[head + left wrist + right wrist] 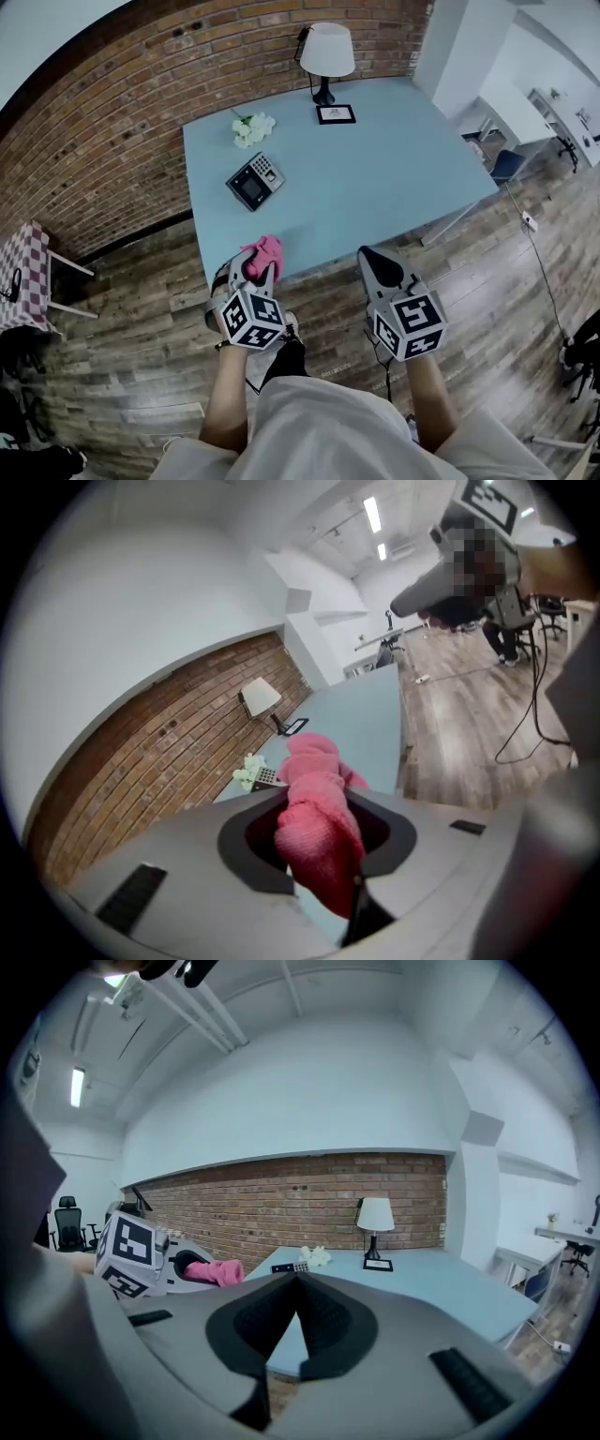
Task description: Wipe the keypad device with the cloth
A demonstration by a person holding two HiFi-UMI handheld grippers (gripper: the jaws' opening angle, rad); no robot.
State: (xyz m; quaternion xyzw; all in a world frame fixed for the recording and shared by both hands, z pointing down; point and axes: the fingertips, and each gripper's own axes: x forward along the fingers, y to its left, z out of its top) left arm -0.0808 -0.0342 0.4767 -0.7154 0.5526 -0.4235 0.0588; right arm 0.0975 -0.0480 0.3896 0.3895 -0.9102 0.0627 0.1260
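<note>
Where left gripper clamps, fuzzy-looking cloth

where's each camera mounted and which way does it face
Head view: on the person's head, facing steeply down at the blue table; shows forearms, the left tool shut on the pink cloth, the right tool.
Left gripper view: on the left tool, facing along the table towards the brick wall; shows its jaws clamping the cloth.
Right gripper view: on the right tool, facing the lamp; shows its shut jaws.
Shared: all see the cloth and lamp.
</note>
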